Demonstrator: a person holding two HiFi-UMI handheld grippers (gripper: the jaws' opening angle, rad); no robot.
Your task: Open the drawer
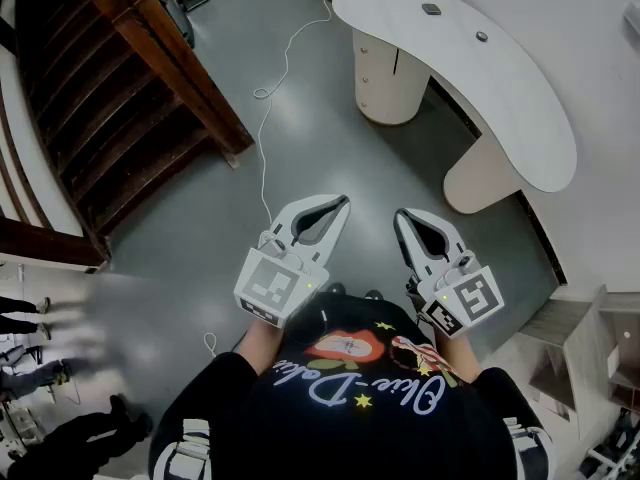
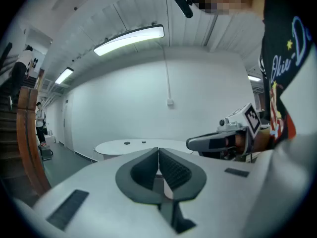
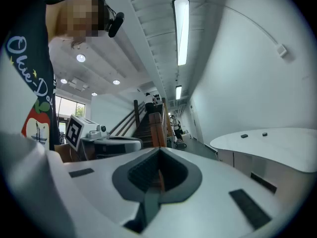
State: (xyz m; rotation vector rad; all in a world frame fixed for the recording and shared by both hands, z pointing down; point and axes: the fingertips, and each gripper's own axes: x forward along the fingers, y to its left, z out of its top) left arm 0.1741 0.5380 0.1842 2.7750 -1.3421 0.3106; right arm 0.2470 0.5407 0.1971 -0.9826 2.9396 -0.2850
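Observation:
I cannot make out a drawer in any view. In the head view both grippers are held in front of the person's chest, above the grey floor. My left gripper [image 1: 343, 201] is shut, jaws touching at the tip, nothing between them. My right gripper [image 1: 401, 214] is shut too and holds nothing. The left gripper view shows its closed jaws [image 2: 158, 150] aimed at a white wall, with the right gripper [image 2: 218, 142] at its right. In the right gripper view the closed jaws [image 3: 159, 150] face a staircase, with the left gripper [image 3: 106, 144] at their left.
A white curved table [image 1: 500, 78] on round pedestals stands ahead to the right, with two small dark items [image 1: 431, 9] on it. A wooden staircase [image 1: 130, 88] rises at the left. A white cable [image 1: 265, 148] runs over the floor. Light wooden furniture [image 1: 590, 348] sits at the lower right.

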